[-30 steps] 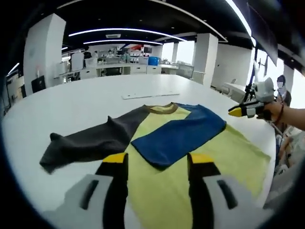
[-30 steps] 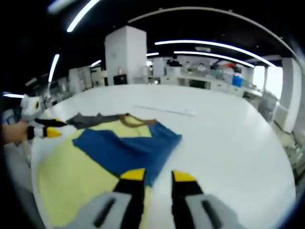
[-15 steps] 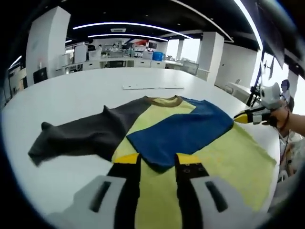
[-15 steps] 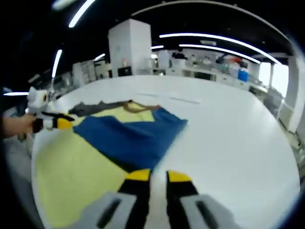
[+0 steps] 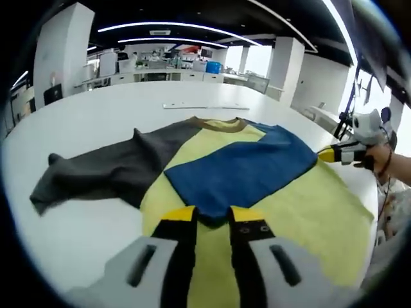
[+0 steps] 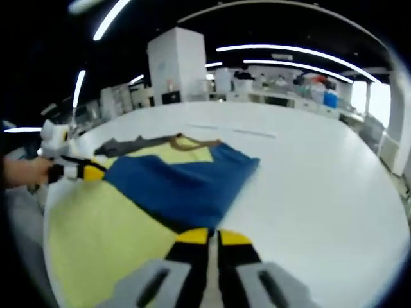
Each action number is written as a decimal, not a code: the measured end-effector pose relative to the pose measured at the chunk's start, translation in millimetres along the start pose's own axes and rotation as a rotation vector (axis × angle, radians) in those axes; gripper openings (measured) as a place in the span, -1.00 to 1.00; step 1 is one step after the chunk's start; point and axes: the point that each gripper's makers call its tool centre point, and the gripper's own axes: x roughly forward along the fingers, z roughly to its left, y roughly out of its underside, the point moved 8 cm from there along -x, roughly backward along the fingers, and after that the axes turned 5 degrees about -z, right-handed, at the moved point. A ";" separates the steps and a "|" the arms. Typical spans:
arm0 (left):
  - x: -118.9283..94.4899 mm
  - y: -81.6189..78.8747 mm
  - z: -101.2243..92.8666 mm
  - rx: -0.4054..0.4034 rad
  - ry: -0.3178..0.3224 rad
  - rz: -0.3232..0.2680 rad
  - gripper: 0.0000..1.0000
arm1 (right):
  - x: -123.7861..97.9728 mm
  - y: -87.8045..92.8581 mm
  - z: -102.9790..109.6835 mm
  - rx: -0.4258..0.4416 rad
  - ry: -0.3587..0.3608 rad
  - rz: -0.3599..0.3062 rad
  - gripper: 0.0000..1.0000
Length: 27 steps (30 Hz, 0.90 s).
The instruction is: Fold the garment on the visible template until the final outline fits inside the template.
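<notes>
A shirt lies flat on the white table [image 5: 96, 109], with a yellow body [image 5: 302, 205], a brown collar [image 5: 215, 123] and a dark grey sleeve [image 5: 96, 176] spread out to the left. Its blue sleeve [image 5: 244, 173] is folded across the chest. My left gripper [image 5: 212, 215] is low over the shirt and half closed, with the blue sleeve's end between its fingertips. In the right gripper view the blue sleeve [image 6: 173, 186] covers the yellow body [image 6: 96, 231]. My right gripper [image 6: 207, 237] has its jaws almost together over the shirt's edge. It also shows as the right gripper [image 5: 329, 154] at the blue shoulder.
A thin pale strip [image 5: 205, 106] lies on the table beyond the collar, seen too as the strip [image 6: 253, 133]. The left gripper [image 6: 93, 172] and a hand [image 6: 26, 172] sit at the shirt's left side. Desks and pillars stand far behind.
Both grippers' jaws have closed step by step. The left one has moved forward up to the blue sleeve's end, the right one up to the shirt's edge. The shirt has not moved.
</notes>
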 end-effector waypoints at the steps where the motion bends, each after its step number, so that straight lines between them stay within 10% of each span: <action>1: -0.1 0.2 0.0 0.005 -0.002 0.000 -0.71 | 2.0 0.7 -1.9 0.009 -0.003 0.001 -1.00; 21: 0.4 -0.7 3.2 -0.022 0.012 0.038 -1.00 | -12.5 -18.8 -0.1 -0.275 0.181 0.025 -1.00; 27: -2.5 -1.0 3.2 -0.046 0.007 0.032 -1.00 | -10.1 -10.8 2.7 -0.241 0.153 0.034 -1.00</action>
